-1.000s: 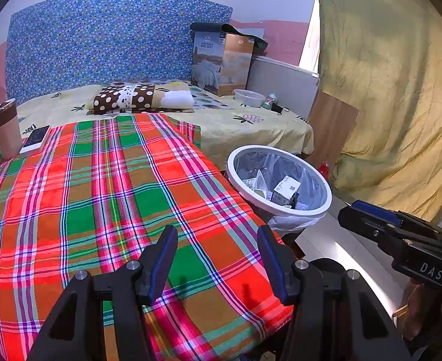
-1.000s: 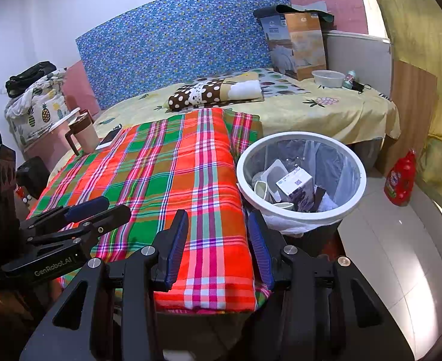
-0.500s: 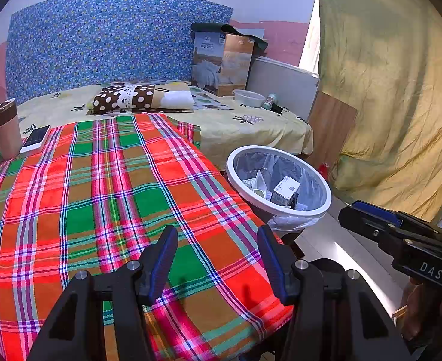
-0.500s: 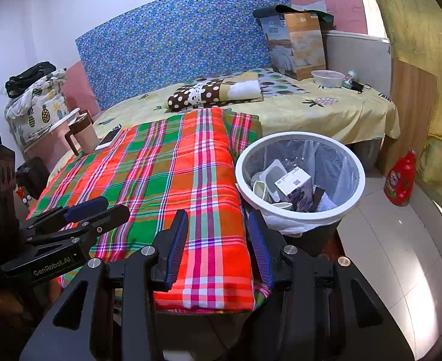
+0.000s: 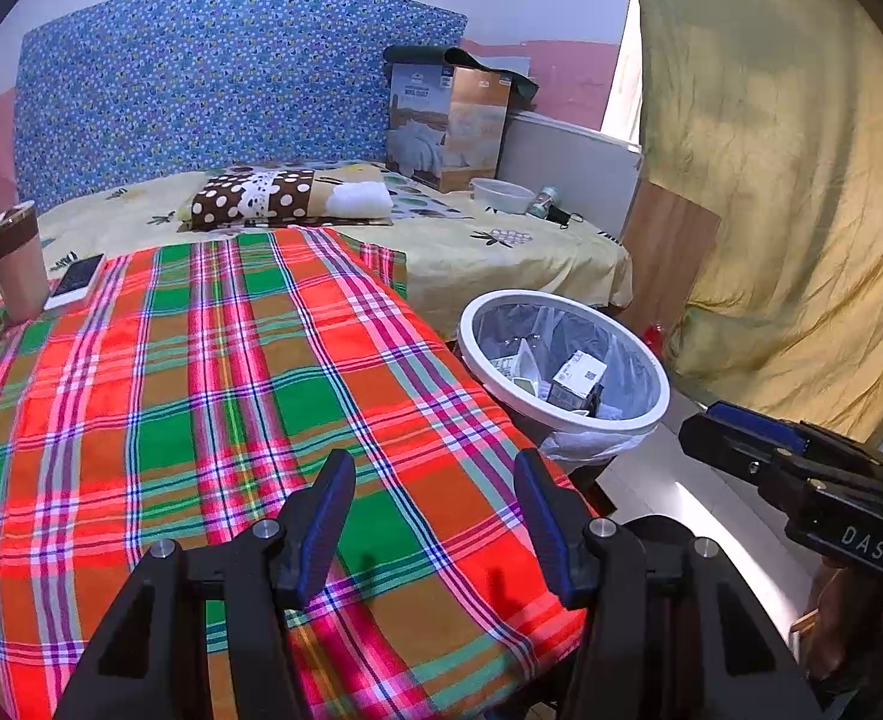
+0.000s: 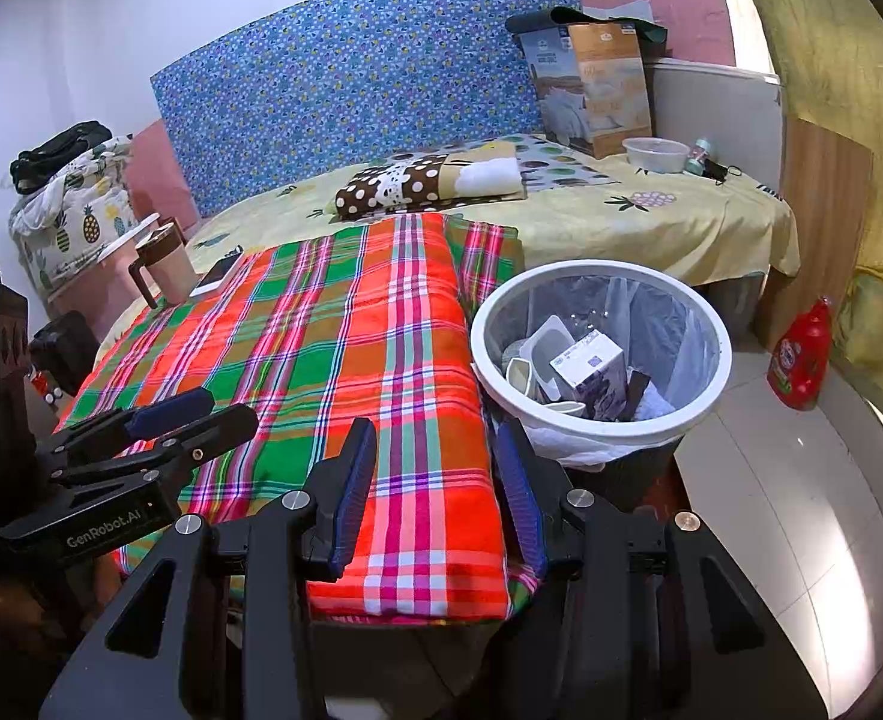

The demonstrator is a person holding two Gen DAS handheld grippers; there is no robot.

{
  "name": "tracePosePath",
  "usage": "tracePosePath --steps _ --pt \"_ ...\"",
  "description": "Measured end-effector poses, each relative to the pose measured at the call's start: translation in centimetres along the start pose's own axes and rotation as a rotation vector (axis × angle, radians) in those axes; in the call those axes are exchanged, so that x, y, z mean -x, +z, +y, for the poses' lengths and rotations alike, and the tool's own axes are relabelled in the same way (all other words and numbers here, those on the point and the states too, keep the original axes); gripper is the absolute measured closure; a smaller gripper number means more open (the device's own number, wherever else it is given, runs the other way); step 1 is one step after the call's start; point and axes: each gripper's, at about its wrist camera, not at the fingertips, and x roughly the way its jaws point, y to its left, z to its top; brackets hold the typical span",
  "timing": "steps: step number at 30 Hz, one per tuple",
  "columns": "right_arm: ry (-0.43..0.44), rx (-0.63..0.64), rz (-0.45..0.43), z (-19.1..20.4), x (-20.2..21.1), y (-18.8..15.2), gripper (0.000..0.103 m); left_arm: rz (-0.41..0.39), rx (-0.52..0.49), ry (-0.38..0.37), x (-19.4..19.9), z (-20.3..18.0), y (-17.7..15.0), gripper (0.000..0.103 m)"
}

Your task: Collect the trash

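A white-rimmed trash bin (image 5: 561,414) with a clear liner stands on the floor beside the bed; it also shows in the right wrist view (image 6: 718,384). Inside lie a small white carton (image 6: 591,369), a white tray (image 6: 546,342) and other scraps. My left gripper (image 5: 432,510) is open and empty above the plaid blanket (image 5: 201,396). My right gripper (image 6: 435,483) is open and empty over the blanket's near corner, just left of the bin. Each gripper shows side-on in the other's view, the right one (image 5: 741,438) and the left one (image 6: 201,414).
A mug (image 5: 15,267) and phone (image 5: 75,282) sit at the blanket's far left. A pillow (image 5: 285,198), a quilt box (image 5: 447,126), a plastic bowl (image 5: 501,195) and small bottle lie on the yellow sheet. A red detergent bottle (image 6: 801,354) stands on the floor by a yellow curtain (image 5: 771,180).
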Motion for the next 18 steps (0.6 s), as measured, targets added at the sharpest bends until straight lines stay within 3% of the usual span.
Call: tracePosePath --steps 18 --pt "0.002 -0.002 0.015 -0.16 -0.44 -0.07 0.059 0.024 -0.033 -0.010 -0.71 -0.55 -0.16 0.048"
